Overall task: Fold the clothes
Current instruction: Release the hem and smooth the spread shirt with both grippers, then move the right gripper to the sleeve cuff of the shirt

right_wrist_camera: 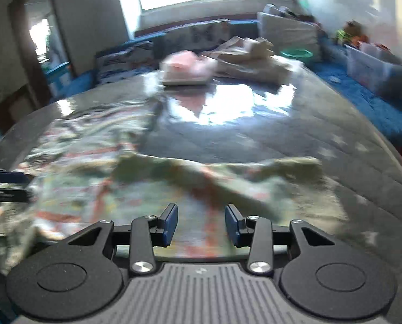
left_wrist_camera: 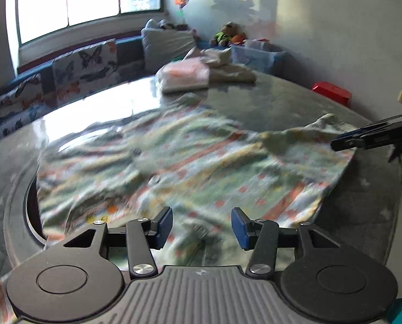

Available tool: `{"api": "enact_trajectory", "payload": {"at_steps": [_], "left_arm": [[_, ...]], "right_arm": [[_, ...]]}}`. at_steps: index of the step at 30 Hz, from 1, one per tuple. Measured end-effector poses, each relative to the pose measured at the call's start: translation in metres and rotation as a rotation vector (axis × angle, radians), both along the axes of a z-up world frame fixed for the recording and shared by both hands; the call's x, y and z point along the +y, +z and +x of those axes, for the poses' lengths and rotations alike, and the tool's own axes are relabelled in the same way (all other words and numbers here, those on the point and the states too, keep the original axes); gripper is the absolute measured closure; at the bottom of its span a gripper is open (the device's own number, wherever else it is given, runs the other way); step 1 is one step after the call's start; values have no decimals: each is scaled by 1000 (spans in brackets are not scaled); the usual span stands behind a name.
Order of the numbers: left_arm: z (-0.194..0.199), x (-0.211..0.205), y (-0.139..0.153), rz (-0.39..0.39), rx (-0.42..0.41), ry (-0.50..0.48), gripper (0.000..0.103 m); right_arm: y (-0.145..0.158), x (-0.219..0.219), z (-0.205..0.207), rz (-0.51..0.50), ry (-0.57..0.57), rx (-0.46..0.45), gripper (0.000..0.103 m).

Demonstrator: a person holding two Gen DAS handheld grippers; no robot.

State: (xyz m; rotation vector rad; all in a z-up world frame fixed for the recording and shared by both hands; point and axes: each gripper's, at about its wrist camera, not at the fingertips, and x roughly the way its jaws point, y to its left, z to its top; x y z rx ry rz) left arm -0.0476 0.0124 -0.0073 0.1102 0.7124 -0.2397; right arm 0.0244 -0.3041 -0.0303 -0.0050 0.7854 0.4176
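A pale patterned garment [left_wrist_camera: 190,162] with orange, green and yellow marks lies spread and wrinkled on the grey table [left_wrist_camera: 268,100]. It also shows in the right wrist view [right_wrist_camera: 152,186], with a raised fold across its far edge. My left gripper [left_wrist_camera: 202,226] is open and empty, just above the garment's near edge. My right gripper [right_wrist_camera: 201,224] is open and empty over the garment's near right part. The right gripper's fingers [left_wrist_camera: 363,139] reach in at the garment's right corner in the left wrist view. The left gripper's fingers [right_wrist_camera: 6,186] show at the left edge of the right wrist view.
A folded pink-and-white pile [left_wrist_camera: 186,77] and cream clothes [left_wrist_camera: 233,73] lie at the table's far side. A butterfly-print bench cushion [left_wrist_camera: 85,67] runs under the window. A clear storage bin [left_wrist_camera: 257,56], toys and a red box [left_wrist_camera: 331,91] stand by the wall.
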Motion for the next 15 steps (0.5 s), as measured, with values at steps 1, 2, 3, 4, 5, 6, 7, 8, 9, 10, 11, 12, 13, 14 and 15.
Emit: {"api": "enact_trajectory", "payload": {"at_steps": [1,2,3,4,5,6,7,8,9,10,11,12,13,14,15], "left_arm": [[1,-4,2,3,-3,-8,51],[2,-7,2,7,-3,-17,51],[3,-12,3,11,-3,-27,51],[5,-16,3,12,-1,-38,51],[6,-20,3,9,1,-49,50],[8,-25,4,5,2,-62,50],[10,-30,4,1,1,-75,51],[12,-37,5,-1,2,-91,51],[15,-45,5,1,0,-110,51],[17,-52,5,3,-4,-131,51],[20,-60,4,5,-3,-149,50],[23,-67,3,5,-1,-166,50],[26,-74,2,6,2,-182,51],[29,-81,0,3,6,-200,51],[31,-88,-2,3,12,-215,51]], "right_arm": [[-1,-6,3,-16,-22,-11,64],[-2,-11,6,-32,-44,-22,64],[-1,-16,9,-31,-66,-23,64],[-1,-20,12,-23,-87,-20,64],[0,-25,15,-16,-109,-17,64],[1,-24,16,-22,-105,-28,64],[2,-21,17,-33,-94,-43,64],[3,-17,19,-44,-82,-59,64],[2,-14,21,-51,-71,-66,64],[1,-11,24,-57,-60,-69,64],[-1,-9,27,-63,-49,-72,64],[-3,-6,30,-70,-38,-75,64],[-4,-3,33,-76,-27,-78,64],[-6,0,35,-82,-17,-81,64],[-7,3,38,-88,-6,-84,64]]}}
